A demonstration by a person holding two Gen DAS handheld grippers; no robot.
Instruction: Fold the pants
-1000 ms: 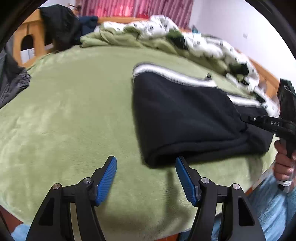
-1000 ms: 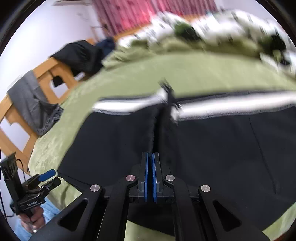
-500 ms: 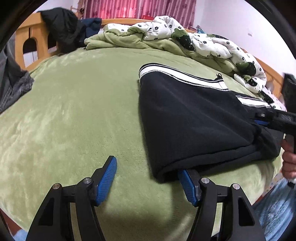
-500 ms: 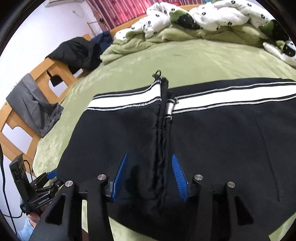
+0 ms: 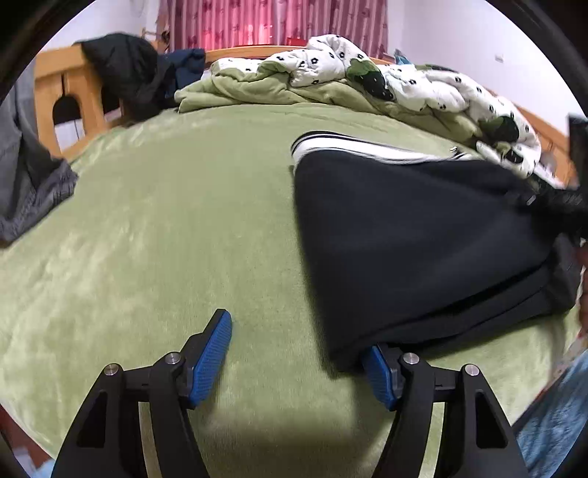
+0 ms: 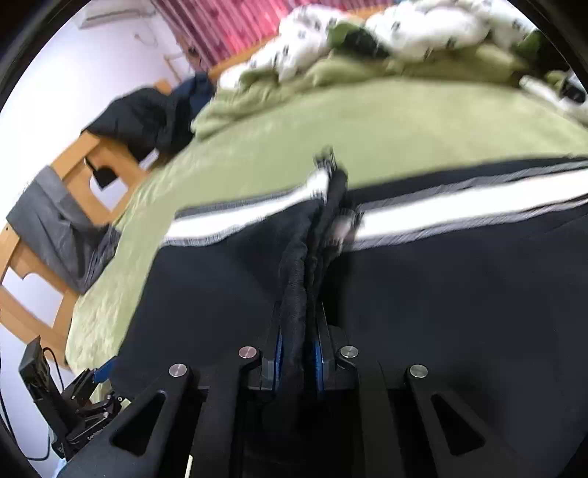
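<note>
1. Green plush blanket [image 5: 154, 228] covers the whole bed and serves as the work surface; its nap shows soft, uneven streaks.
2. Black pants [image 5: 411, 235] with a white-striped waistband lie folded on the right part of the blanket, near the bed's front edge.
3. At the far end a crumpled white quilt [image 5: 422, 84] with dark flower prints is heaped over more green bedding.
4. Behind it hangs a pink-red curtain [image 5: 257, 22], with pale walls to either side.
5. A wooden bed frame [image 5: 73, 99] runs along the left, with a black garment [image 5: 125, 70] and a grey garment [image 5: 25, 176] draped over it.
6. The left gripper [image 5: 297, 353] stands wide apart at the pants' near corner; the fabric's edge overlaps its right finger, and nothing is pinched.
7. The right gripper [image 6: 298, 349] has just been closing and now clamps a raised ridge of the pants' black fabric between its blue pads.
</note>
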